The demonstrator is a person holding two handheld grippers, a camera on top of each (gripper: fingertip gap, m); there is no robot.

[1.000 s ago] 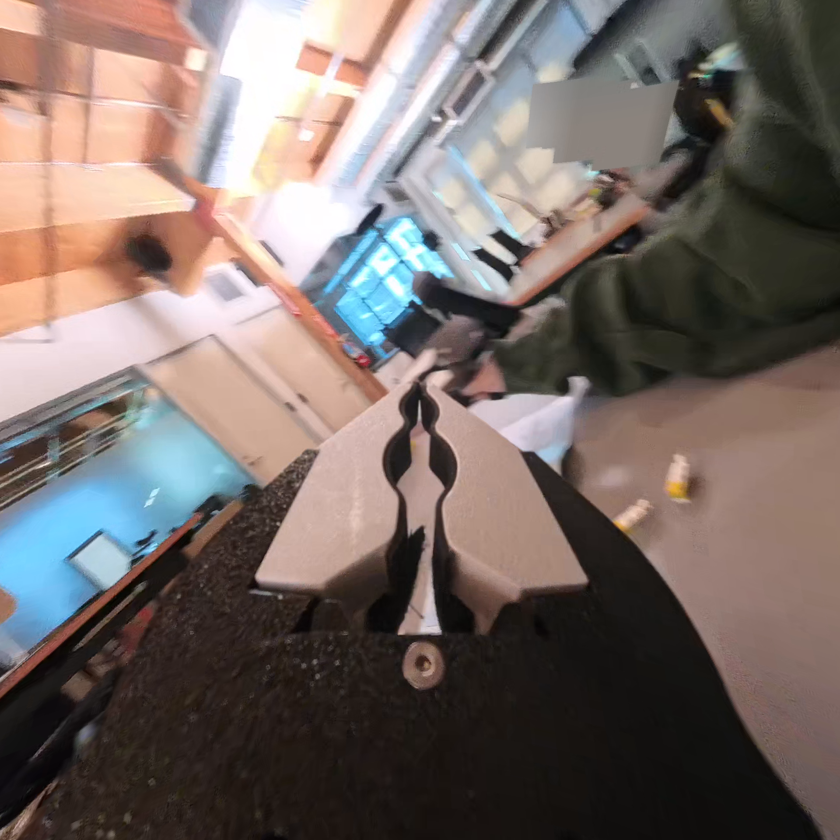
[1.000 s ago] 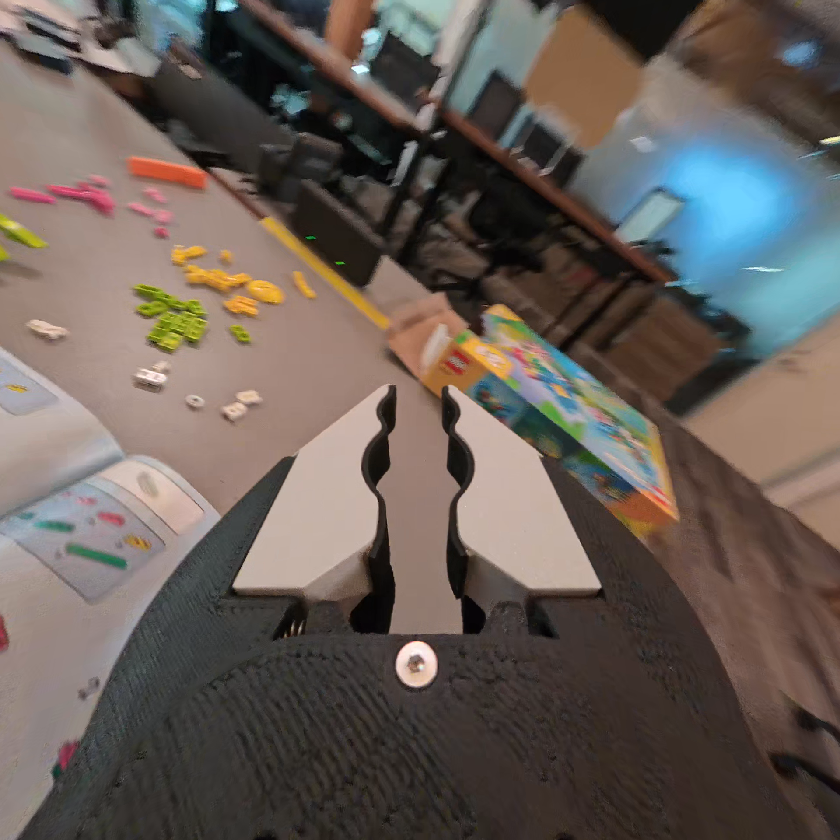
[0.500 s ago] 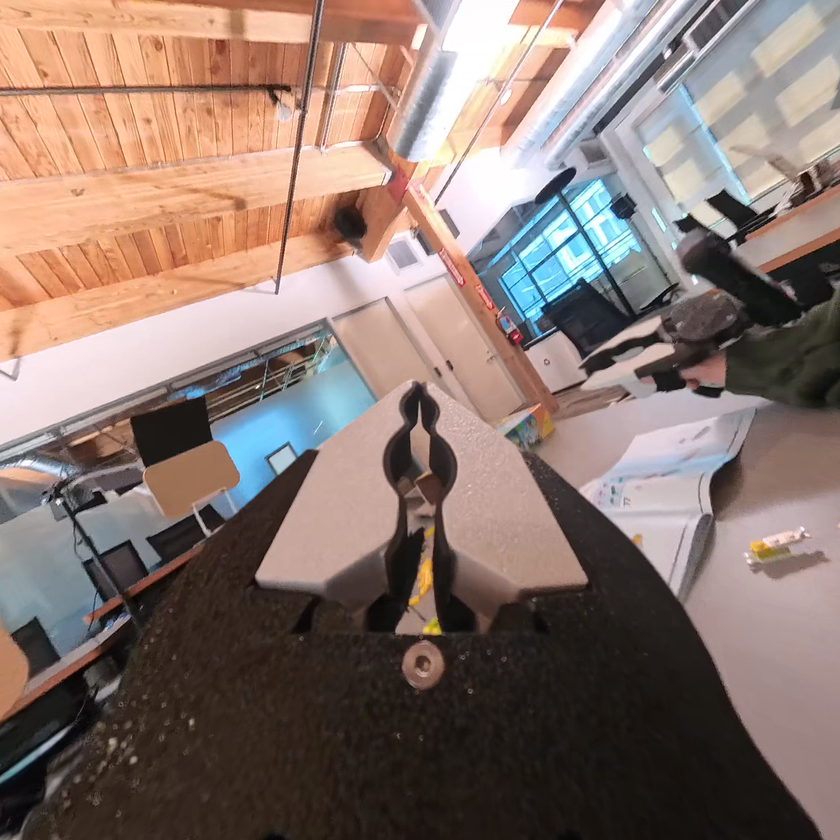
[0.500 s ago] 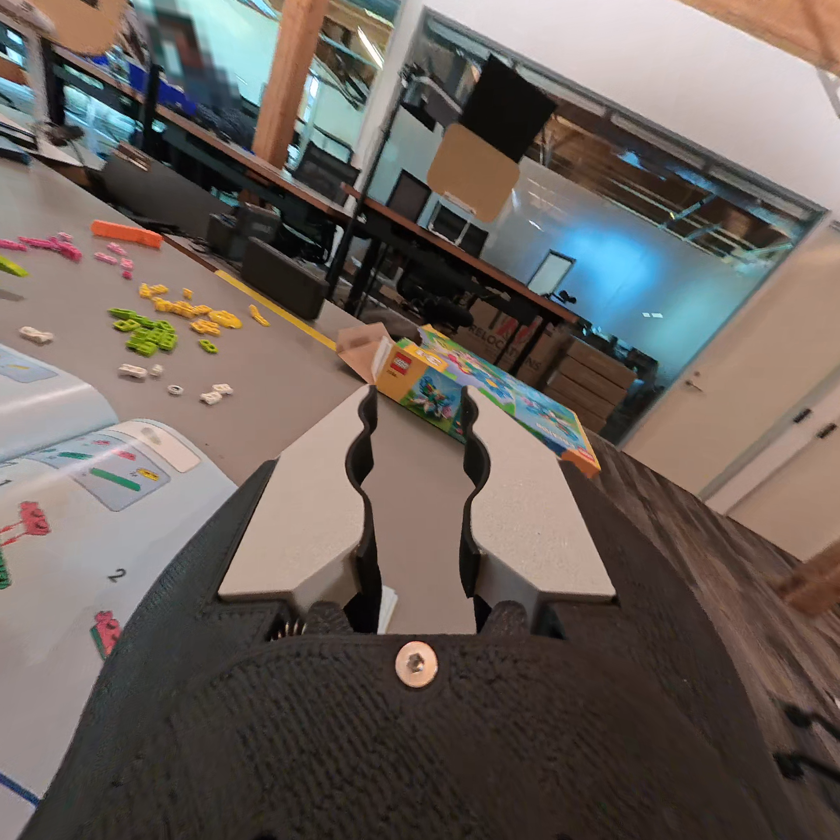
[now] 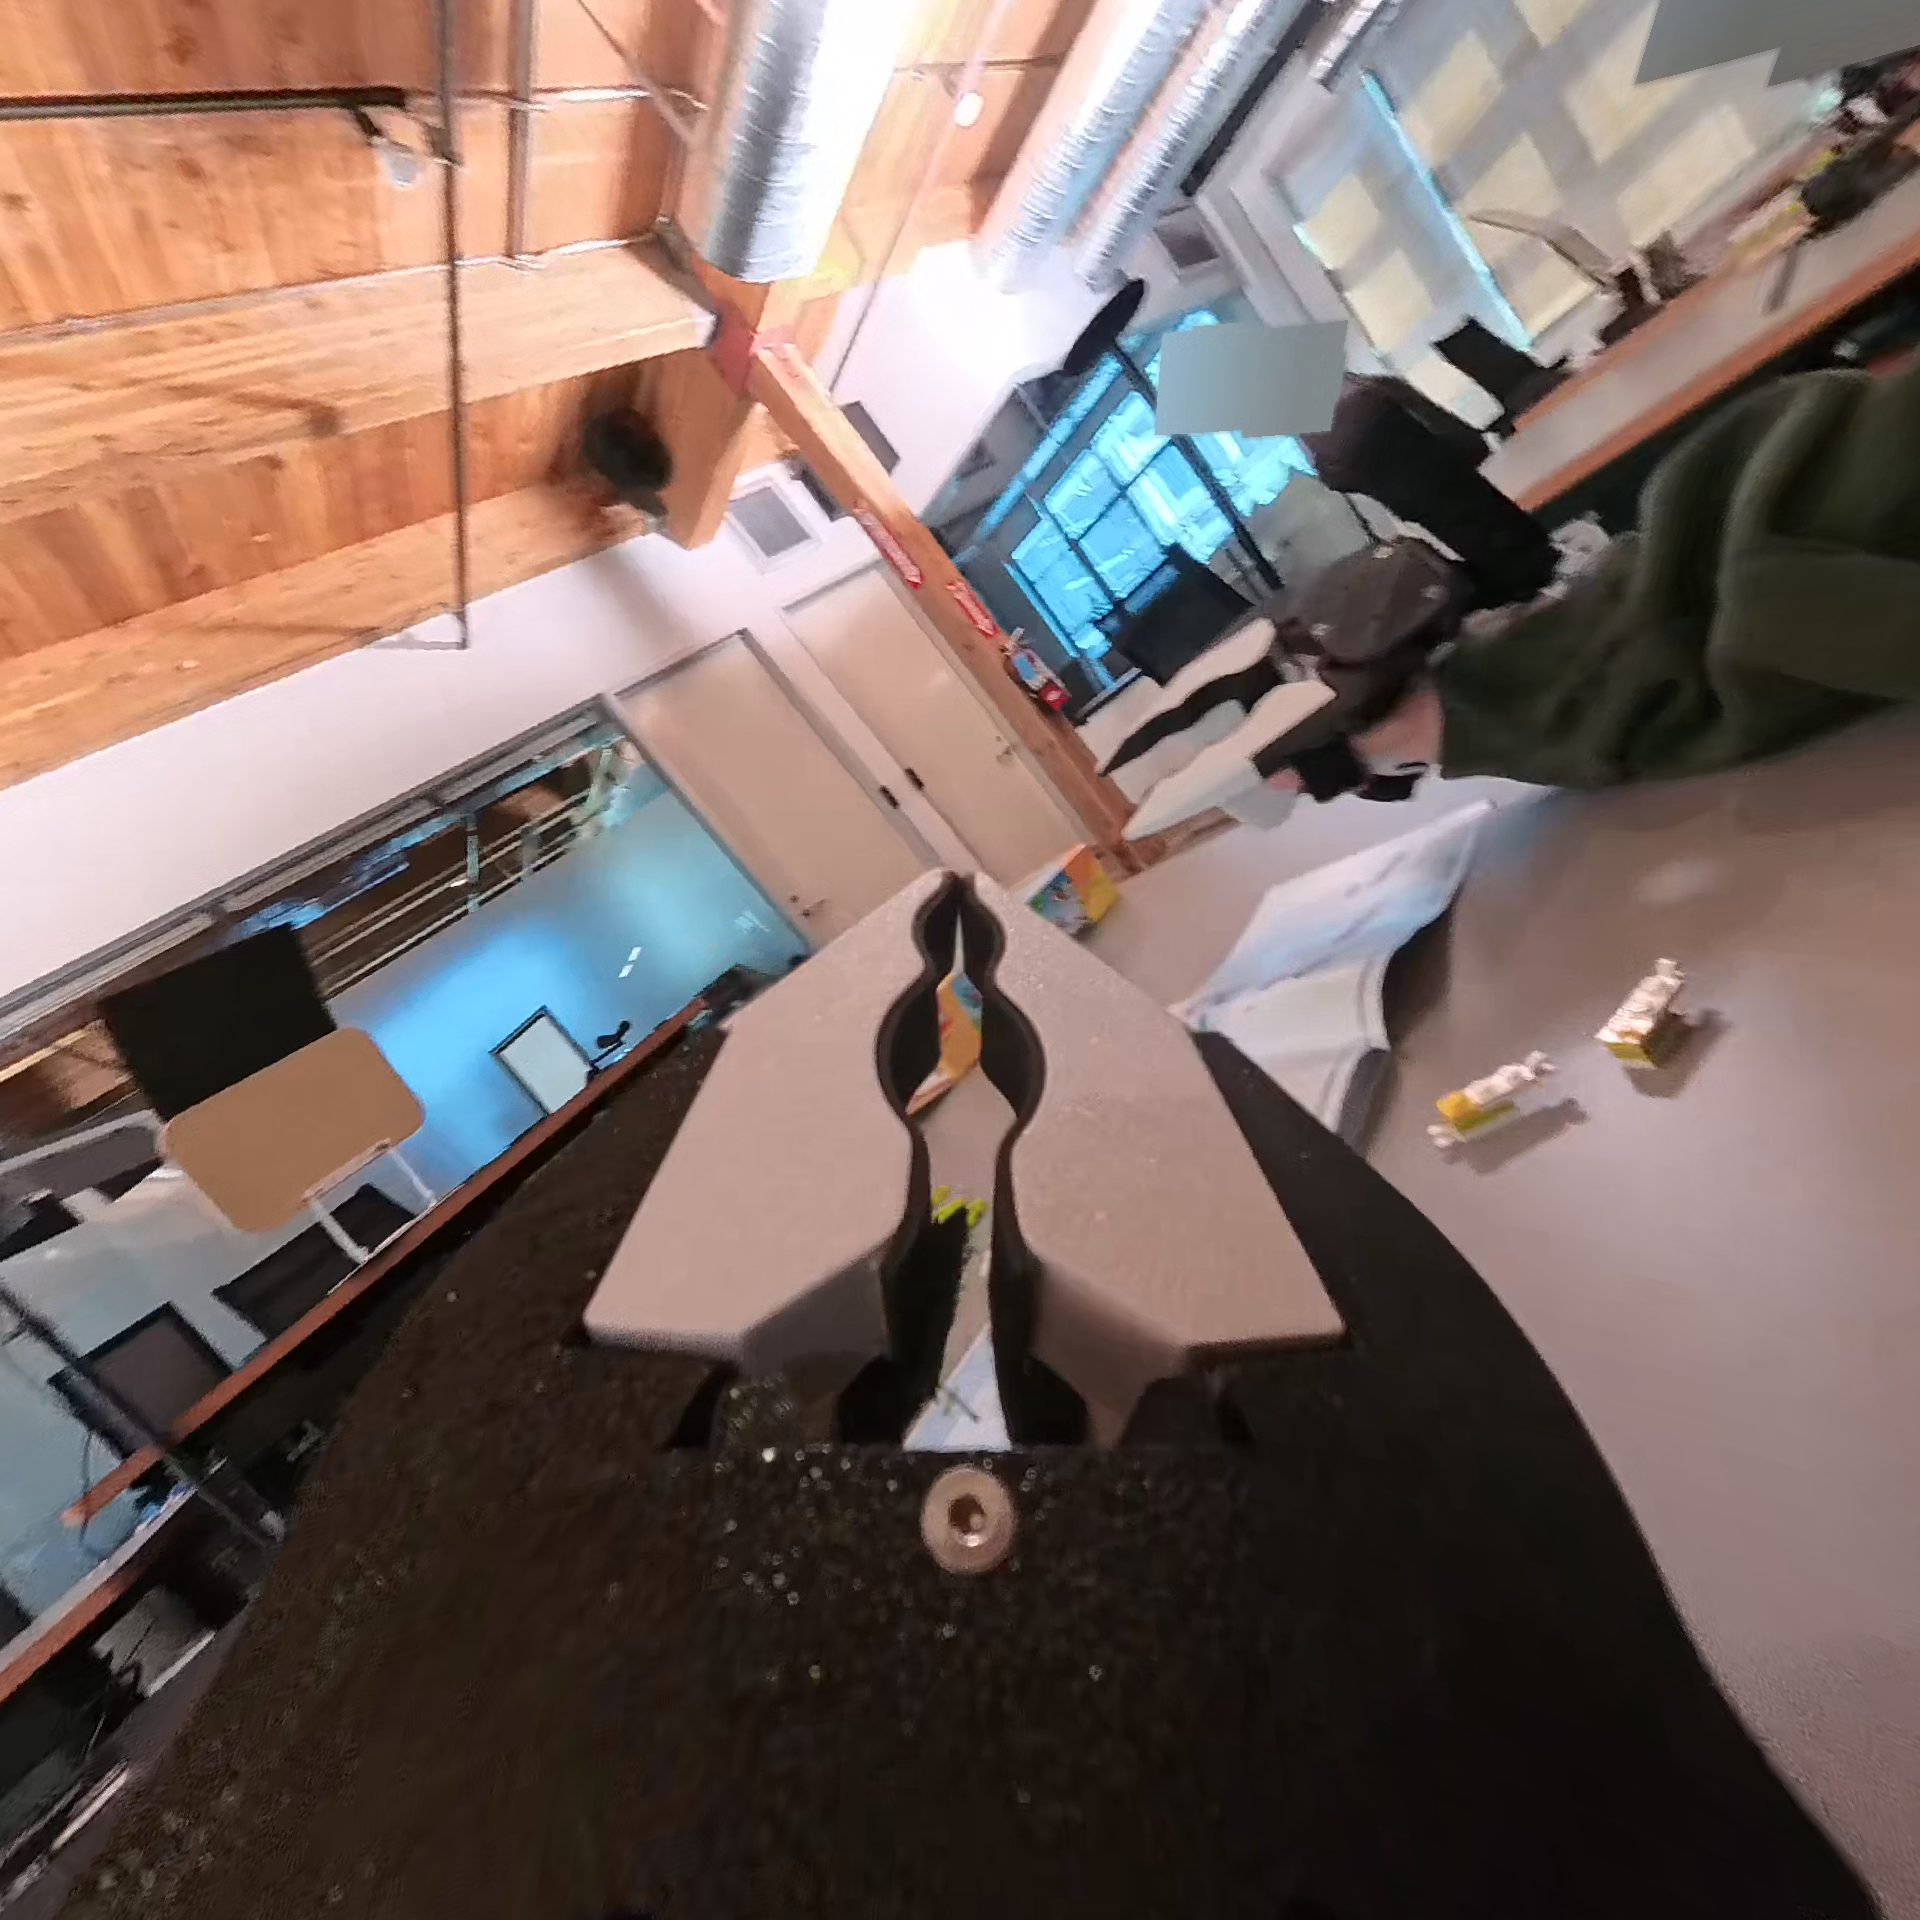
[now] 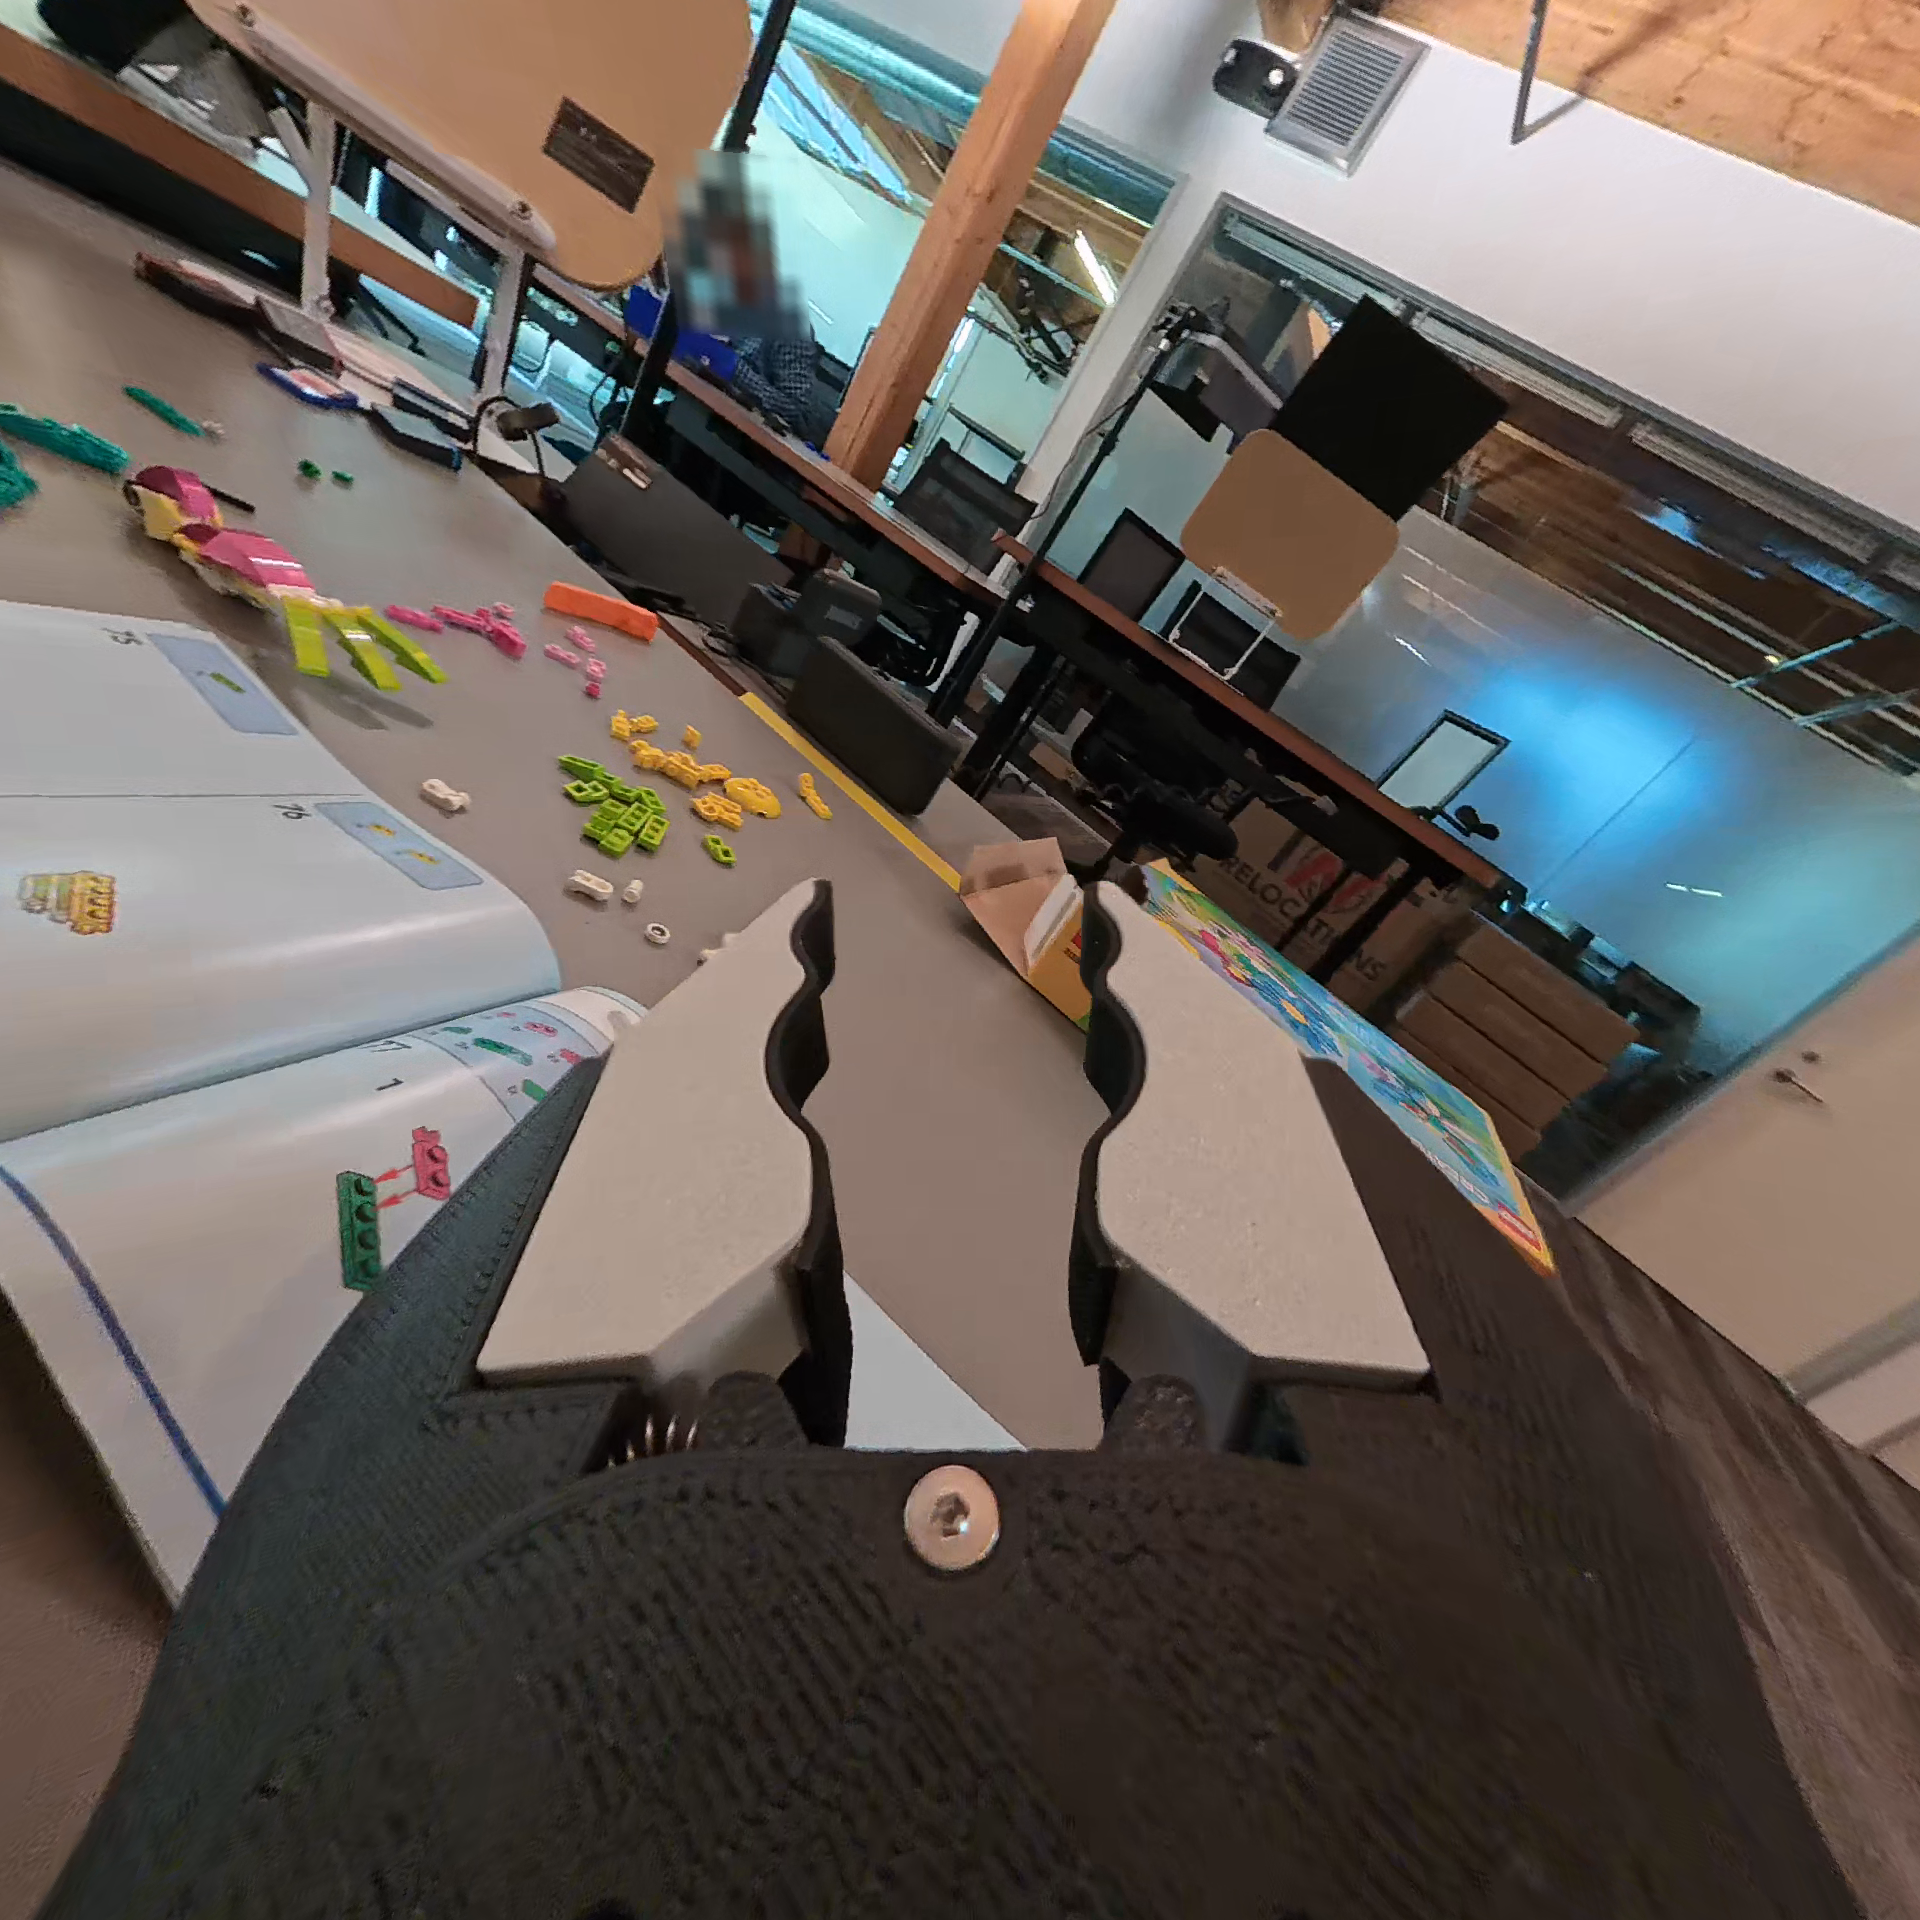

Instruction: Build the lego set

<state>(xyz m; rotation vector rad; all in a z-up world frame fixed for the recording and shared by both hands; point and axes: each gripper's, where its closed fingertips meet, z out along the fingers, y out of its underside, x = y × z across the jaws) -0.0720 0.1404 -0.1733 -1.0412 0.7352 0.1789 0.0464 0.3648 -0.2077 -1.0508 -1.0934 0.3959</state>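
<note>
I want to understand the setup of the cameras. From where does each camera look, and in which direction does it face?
Left wrist view: on the left gripper, tilted, facing across the grey table to the ceiling; jaws nearly closed, green sleeve shows.
Right wrist view: on the right gripper, low over the table, facing loose bricks; jaws apart, empty.
Shared: instruction booklet, colourful box.

Grey table point(image 6: 935, 1049) covered in lime green bricks point(image 6: 618, 810), yellow bricks point(image 6: 707, 779), pink bricks point(image 6: 488, 629) and one orange piece point(image 6: 601, 611). The instruction booklet point(image 6: 239, 935) is pale blue-white, the set box point(image 6: 1351, 1049) is bright multicolour with a yellow end. Both grippers have light grey fingers point(image 6: 696, 1143) on black textured bodies.
</note>
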